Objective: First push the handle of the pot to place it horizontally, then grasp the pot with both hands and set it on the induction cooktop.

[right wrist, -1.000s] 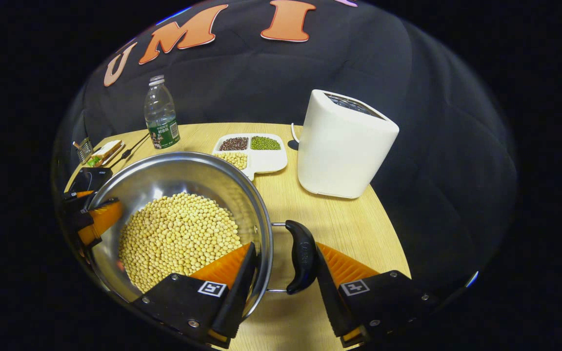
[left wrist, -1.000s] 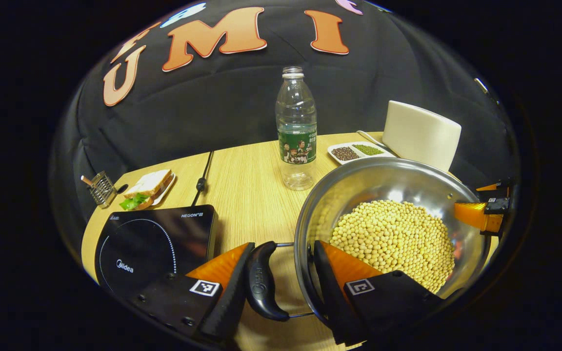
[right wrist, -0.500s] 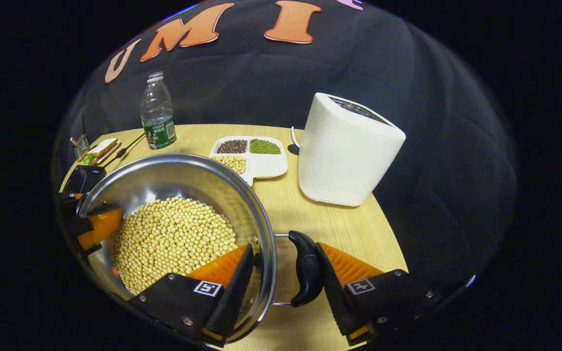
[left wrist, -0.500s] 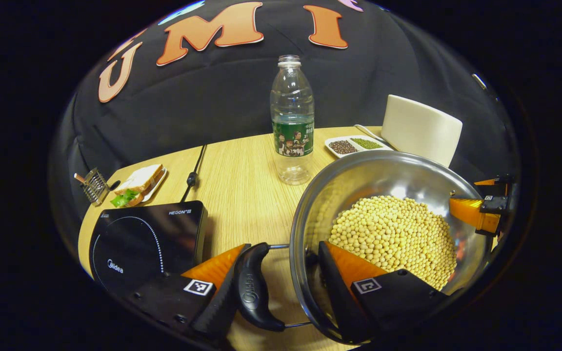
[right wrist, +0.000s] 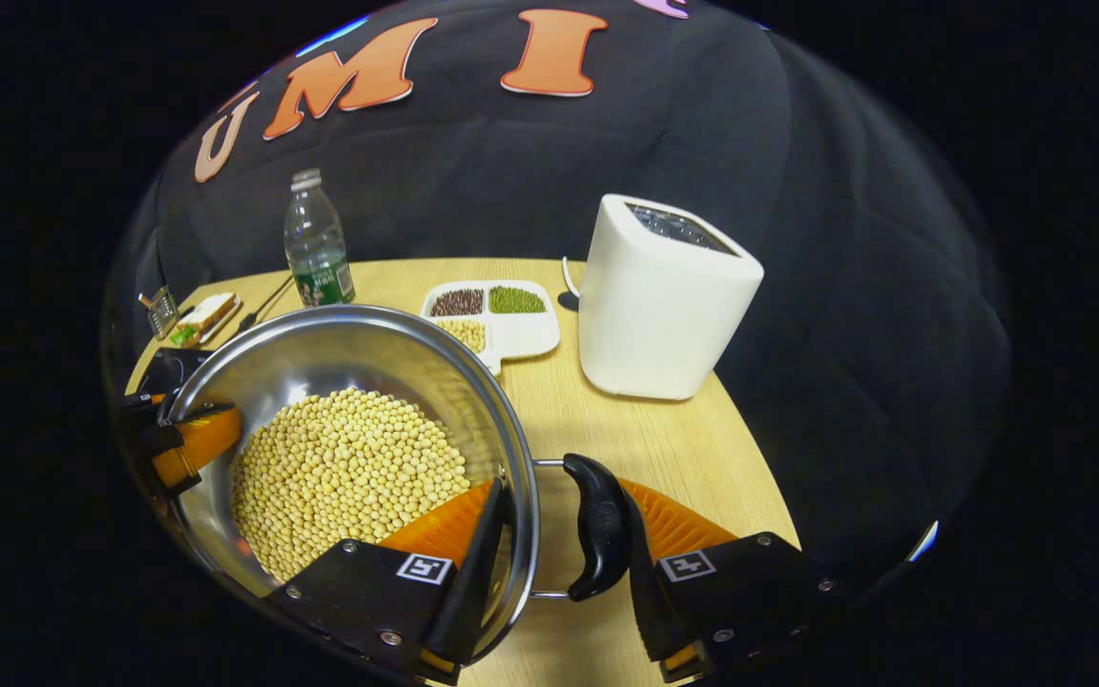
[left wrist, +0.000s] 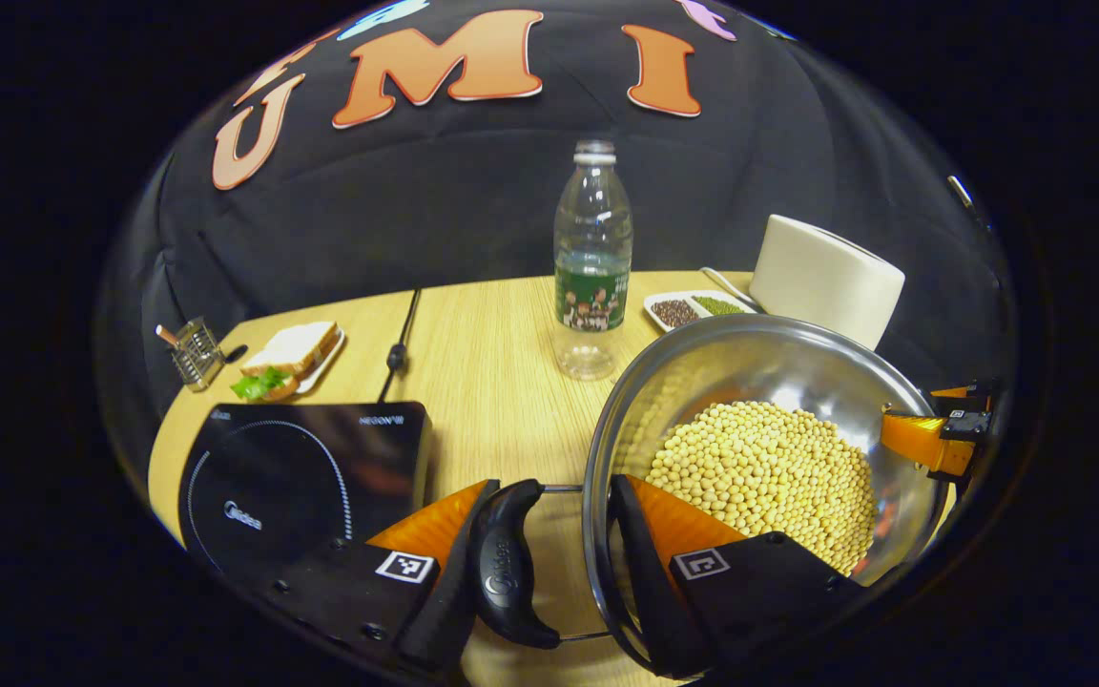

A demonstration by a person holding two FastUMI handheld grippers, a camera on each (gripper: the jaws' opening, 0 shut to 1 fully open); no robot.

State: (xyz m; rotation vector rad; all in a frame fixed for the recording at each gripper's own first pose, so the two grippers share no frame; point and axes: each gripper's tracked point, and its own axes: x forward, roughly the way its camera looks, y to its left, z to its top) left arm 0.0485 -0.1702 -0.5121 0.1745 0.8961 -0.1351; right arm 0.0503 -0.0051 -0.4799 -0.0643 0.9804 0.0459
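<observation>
At the near edge of the pale wooden surface (left wrist: 502, 363), the left gripper (left wrist: 549, 563) has its jaws pinching across the black curved plastic handle (left wrist: 507, 568) and the rim of the round stainless-steel pot (left wrist: 702, 363): one finger outside the handle, the other inside the wall. The right gripper (right wrist: 554, 553) does the same at the opposite black handle (right wrist: 597, 525). The pot looks lifted or just about to be; I cannot tell whether its base touches the wood.

It is heaped with small pale yellow soybeans (right wrist: 349, 477), so it is probably heavy and the load can shift. Both hands should stay level and travel together toward the flat glossy black induction cooktop (left wrist: 292, 477), which lies at the near left corner, just beside the left handle. A tilt could spill beans, and the smooth steel rim may slip under the pads.

Farther back stand a clear ribbed plastic bottle (left wrist: 592, 267) and, nearer the right edge, a white divided tray of beans (right wrist: 502, 315) beside a smooth white rounded toaster (right wrist: 654, 296). At the far left corner lies a sandwich on a small plate (left wrist: 287, 358).
</observation>
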